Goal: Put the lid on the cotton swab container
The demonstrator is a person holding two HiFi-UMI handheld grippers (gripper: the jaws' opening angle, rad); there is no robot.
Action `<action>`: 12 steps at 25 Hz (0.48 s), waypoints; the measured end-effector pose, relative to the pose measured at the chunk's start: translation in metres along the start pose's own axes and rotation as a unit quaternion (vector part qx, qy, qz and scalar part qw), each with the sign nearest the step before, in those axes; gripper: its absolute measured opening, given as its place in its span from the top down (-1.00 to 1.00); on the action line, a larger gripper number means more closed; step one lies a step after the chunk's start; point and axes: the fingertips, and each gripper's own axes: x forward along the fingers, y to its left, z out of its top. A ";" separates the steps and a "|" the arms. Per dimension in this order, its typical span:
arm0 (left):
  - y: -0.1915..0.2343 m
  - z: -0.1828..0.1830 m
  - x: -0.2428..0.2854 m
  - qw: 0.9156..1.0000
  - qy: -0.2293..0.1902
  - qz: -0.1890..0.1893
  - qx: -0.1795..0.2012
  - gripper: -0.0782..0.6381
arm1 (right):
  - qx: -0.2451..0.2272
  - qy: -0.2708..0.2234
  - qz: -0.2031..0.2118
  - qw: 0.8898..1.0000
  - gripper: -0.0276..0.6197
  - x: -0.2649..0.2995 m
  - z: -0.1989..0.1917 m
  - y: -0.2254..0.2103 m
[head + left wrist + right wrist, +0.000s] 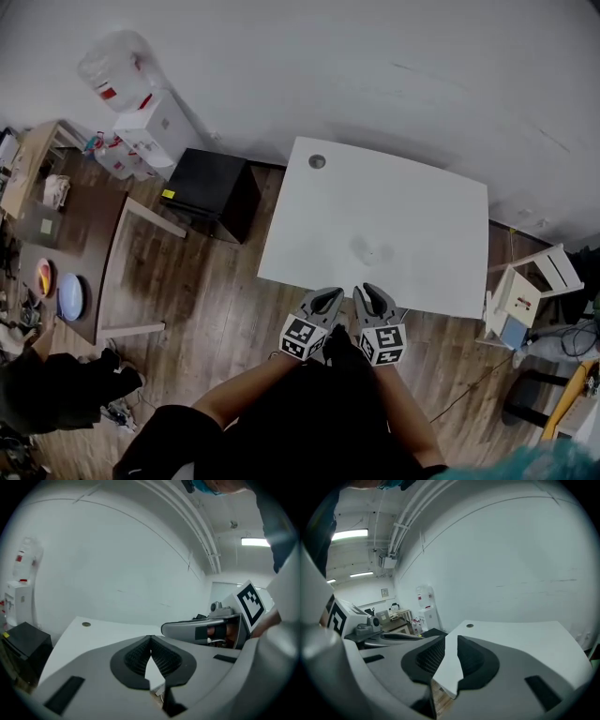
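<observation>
Two tools hang side by side over the near edge of the white surface (422,211). The left tool (327,298) has its jaws pressed together on nothing. The right tool (372,295) holds its jaws slightly apart, empty. Just ahead of them lie faint grey smudges (361,247), too blurred to tell as container or lid.

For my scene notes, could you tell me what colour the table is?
White table; clearest in head view.

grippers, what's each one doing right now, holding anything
Left gripper: closed, holding nothing.
Right gripper: open a little, holding nothing.
</observation>
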 end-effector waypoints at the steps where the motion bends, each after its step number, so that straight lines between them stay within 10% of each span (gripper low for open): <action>1: -0.002 0.004 -0.012 1.000 -0.004 -0.001 -0.002 0.75 | 0.002 -0.006 -0.004 1.000 0.64 -0.006 0.003 0.011; 12: -0.042 0.028 -0.108 0.999 -0.038 -0.009 0.017 0.75 | 0.016 -0.054 -0.054 0.997 0.65 -0.071 0.016 0.108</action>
